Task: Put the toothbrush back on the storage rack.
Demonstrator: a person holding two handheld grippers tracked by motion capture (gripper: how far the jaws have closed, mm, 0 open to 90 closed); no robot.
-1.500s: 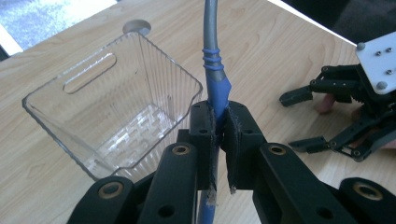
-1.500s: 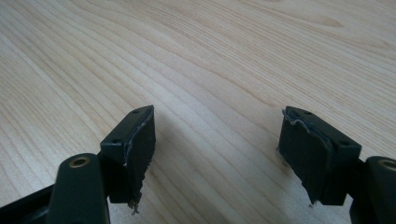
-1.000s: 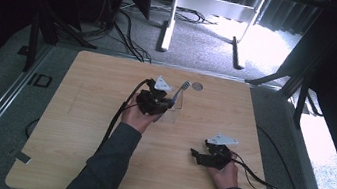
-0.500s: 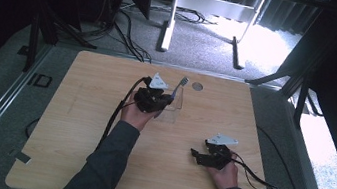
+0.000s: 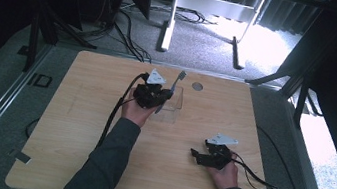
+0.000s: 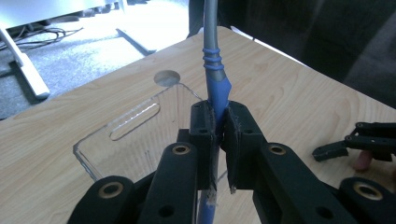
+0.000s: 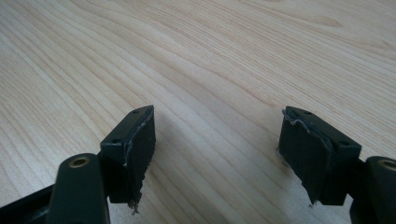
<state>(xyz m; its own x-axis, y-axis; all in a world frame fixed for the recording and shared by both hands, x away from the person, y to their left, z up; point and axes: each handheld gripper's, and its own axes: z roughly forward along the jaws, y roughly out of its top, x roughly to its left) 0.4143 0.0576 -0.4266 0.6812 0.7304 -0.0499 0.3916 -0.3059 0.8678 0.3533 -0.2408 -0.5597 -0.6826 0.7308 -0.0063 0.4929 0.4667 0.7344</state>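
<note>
One toothbrush (image 6: 215, 88), one clear box (image 6: 135, 135), one wooden table (image 5: 80, 127) and two tongs.

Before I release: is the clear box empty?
Cannot tell fully: the clear box looks empty, but the left gripper, shut on the toothbrush, hides part.

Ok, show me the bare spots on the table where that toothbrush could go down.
Bare wood runs down the table left of the left gripper and its sleeve, and along the right edge past the clear box. It is crowded mid-table, where the toothbrush hangs over the box, and near the right gripper.
</note>
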